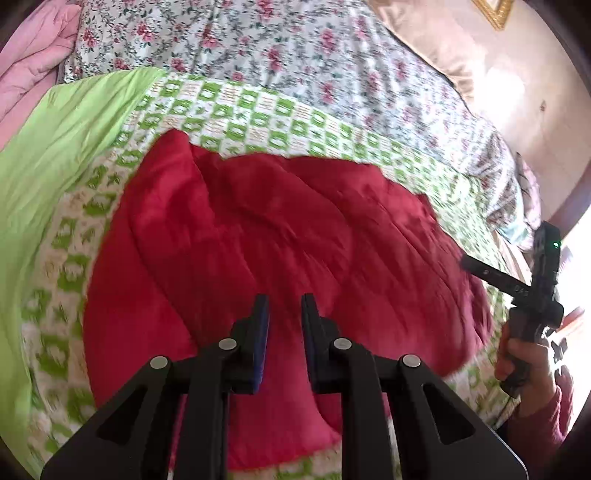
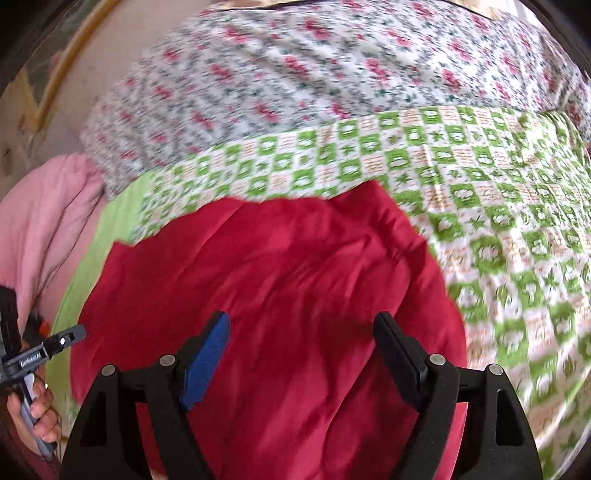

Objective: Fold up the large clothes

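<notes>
The red garment (image 1: 280, 236) lies crumpled mid-bed on the green-checked sheet (image 2: 498, 206) — left gripper (image 1: 284, 306) with fingers narrowly parted and empty, right gripper (image 2: 303, 325) wide open, holding nothing — so pinch matching corners, then pull the cloth taut before folding.

Home bedroom: bed (image 1: 332, 66) under floral sheet (image 2: 295, 74), green checked cover (image 2: 498, 206), pink quilt (image 1: 33, 62), gilt frame (image 1: 495, 11) on wall.

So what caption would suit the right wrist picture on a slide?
Open right gripper poised above a rumpled red garment on a green-checked bedspread.
</notes>
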Demonstrator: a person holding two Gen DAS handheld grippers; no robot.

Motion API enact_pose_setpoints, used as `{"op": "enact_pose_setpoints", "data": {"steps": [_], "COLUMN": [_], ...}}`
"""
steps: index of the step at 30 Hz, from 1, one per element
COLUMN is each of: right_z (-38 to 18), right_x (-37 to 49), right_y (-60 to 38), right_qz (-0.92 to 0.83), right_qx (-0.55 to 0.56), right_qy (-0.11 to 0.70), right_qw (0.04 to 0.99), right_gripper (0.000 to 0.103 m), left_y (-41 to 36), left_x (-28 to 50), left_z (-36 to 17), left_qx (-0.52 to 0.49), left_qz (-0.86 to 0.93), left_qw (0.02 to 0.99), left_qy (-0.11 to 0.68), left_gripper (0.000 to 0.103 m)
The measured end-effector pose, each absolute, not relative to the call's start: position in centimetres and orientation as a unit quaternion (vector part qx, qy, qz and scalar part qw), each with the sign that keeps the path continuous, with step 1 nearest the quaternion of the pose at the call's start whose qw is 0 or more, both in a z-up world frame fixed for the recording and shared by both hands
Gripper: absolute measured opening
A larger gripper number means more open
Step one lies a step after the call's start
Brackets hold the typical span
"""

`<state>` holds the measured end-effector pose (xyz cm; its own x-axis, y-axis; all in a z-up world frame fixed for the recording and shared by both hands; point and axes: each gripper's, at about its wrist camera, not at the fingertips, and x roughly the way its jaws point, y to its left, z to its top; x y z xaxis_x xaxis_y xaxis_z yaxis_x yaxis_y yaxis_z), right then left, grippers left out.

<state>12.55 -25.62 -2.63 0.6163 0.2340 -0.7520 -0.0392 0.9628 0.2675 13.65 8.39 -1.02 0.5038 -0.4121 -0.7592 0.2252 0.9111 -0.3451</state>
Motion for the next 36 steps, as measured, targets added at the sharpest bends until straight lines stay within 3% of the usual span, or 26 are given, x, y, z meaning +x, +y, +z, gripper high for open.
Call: {"op": "enact_pose_setpoints", "data": {"steps": [7, 14, 22, 29, 36], "right_z": [-5.4, -6.9, -6.2, -2.2, -6.5], "right_x": [9.4, 6.8, 6.3, 4.6, 6.0], "right_y": [-25.0, -27.5, -27.0, -23.1, -22.6], "right_qz": [0.048, 0.026, 0.012, 0.064, 0.049], "right_qx": [0.035, 0.073, 0.065, 0.029, 0.003], "right_qy": [0.469, 0.471, 0.467, 0.416, 0.465], "right_qw": [0.881, 0.879, 0.882, 0.907, 0.884], "right_gripper": [0.081, 0.081, 0.082, 0.083, 0.085], "left_y": [7.3, 7.2, 6.6, 6.1, 5.2], "left_x": [10.2, 9.8, 10.3, 9.9, 9.5], "left_z": [-1.9, -4.1, -6.3, -6.3, -6.1], "left_qx": [-0.09, -0.087, -0.074, -0.045, -0.018], "left_qz": [-0.21, -0.204, -0.184, -0.167, -0.148], "left_qw": [0.854, 0.853, 0.858, 0.863, 0.866], "left_qy": [0.467, 0.473, 0.474, 0.475, 0.477], "left_gripper": [0.015, 0.015, 0.015, 0.015, 0.015]}}
